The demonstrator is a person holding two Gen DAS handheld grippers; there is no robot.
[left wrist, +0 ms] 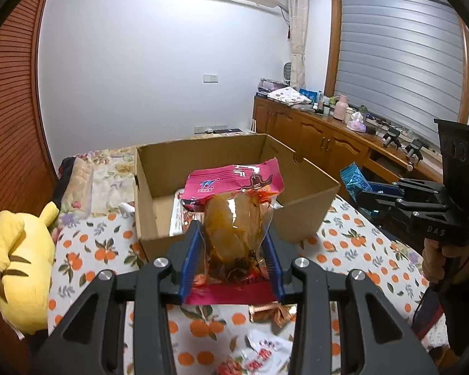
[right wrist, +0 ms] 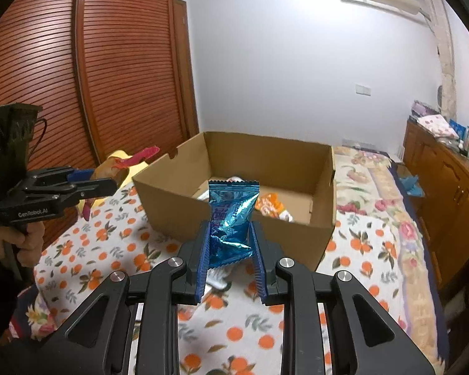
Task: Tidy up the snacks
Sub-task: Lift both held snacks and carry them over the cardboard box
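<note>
My left gripper (left wrist: pixel 233 234) is shut on a pink-topped clear snack pack (left wrist: pixel 234 215) with an orange-brown piece inside, held above the bed just in front of the open cardboard box (left wrist: pixel 309 197). My right gripper (right wrist: pixel 229 229) is shut on a shiny blue snack packet (right wrist: pixel 231 218), held in front of the same box (right wrist: pixel 178 215). A few snacks (right wrist: pixel 269 204) lie inside the box. Each gripper shows in the other's view: the right one (left wrist: pixel 364 192) with the blue packet, the left one (right wrist: pixel 112 182) with the pink pack.
The bed has an orange-print sheet (left wrist: pixel 350 243). A yellow plush toy (left wrist: pixel 22 265) lies at the left. Loose snack wrappers (left wrist: pixel 265 353) lie on the sheet below my left gripper. A wooden cabinet (left wrist: pixel 322 137) with clutter runs along the right wall.
</note>
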